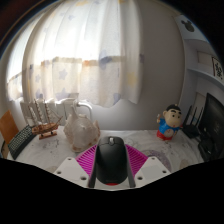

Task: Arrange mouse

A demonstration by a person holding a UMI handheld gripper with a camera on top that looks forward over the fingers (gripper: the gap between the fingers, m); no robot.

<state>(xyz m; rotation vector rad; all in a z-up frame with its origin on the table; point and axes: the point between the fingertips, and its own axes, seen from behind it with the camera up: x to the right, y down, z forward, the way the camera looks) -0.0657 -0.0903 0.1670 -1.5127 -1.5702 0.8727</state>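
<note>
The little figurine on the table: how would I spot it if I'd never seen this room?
Start at the curtained window, then drop to the pale table. Right of the black mouse held between the gripper fingers stands the figurine, the only brightly coloured cartoon figure there.

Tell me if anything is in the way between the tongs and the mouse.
Nothing visible is. The black mouse already sits between the two fingers of the tongs, with the pink pads flanking it. The glass jug and the figurine stand beyond it on the table.
</note>
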